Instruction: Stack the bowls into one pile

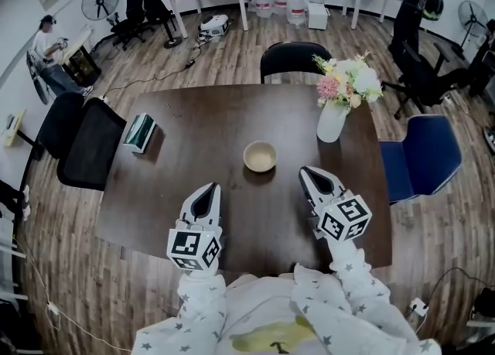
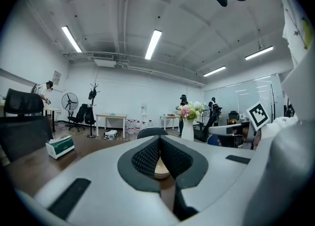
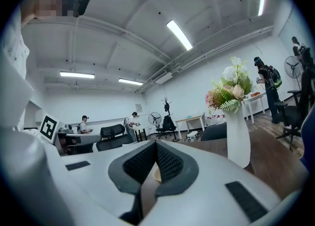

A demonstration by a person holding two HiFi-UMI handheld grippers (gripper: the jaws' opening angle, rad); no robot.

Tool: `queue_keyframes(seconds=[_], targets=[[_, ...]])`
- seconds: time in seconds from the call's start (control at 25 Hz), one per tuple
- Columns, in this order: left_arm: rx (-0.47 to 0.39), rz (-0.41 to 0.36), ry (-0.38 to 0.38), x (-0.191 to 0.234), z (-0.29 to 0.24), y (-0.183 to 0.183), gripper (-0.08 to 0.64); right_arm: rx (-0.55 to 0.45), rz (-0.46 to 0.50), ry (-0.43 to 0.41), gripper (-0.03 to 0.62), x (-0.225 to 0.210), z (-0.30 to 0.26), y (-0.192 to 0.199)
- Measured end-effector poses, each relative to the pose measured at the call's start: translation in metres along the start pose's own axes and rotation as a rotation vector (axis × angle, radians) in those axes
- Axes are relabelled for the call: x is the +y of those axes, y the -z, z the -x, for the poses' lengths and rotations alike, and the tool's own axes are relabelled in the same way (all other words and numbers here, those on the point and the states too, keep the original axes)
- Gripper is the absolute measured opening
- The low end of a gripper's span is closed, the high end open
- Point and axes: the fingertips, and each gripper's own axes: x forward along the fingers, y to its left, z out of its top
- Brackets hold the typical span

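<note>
Both claws clenched on nothing; bowl [image 1: 260,156] sits mid-table [image 1: 193,121].
Head view: bowl at centre, prob. one pile already, can't count layers; L claw [image 1: 209,189] lower left and R claw [image 1: 307,172] lower right both hang short of it, clear of the stack. L gripper view: tips meet, bowl [image 2: 161,172] beyond, low centre. R gripper view: same, bowl [image 3: 156,175] behind tips, vase [image 3: 238,136] at right.

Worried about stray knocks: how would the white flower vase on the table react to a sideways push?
The white vase is tall and narrow under a wide bunch of flowers, so it would probably tip rather than slide. It looks rigid and smooth, perhaps ceramic, so it is likely slippery and breakable.
</note>
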Motion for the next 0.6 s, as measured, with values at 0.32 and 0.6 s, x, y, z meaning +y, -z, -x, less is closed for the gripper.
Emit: queue_keyframes(seconds=[0.32, 0.6], targets=[[0.0, -0.001, -0.014, 0.0051, 0.0009, -0.0025, 0.025, -0.004, 0.011, 0.003, 0.021, -0.0004, -0.0005, -0.0027], [0.005, 0.0, -0.022, 0.0077, 0.0012, -0.0013, 0.025, -0.02, 0.023, 0.017, 0.021, -0.0044, 0.0036, -0.005]])
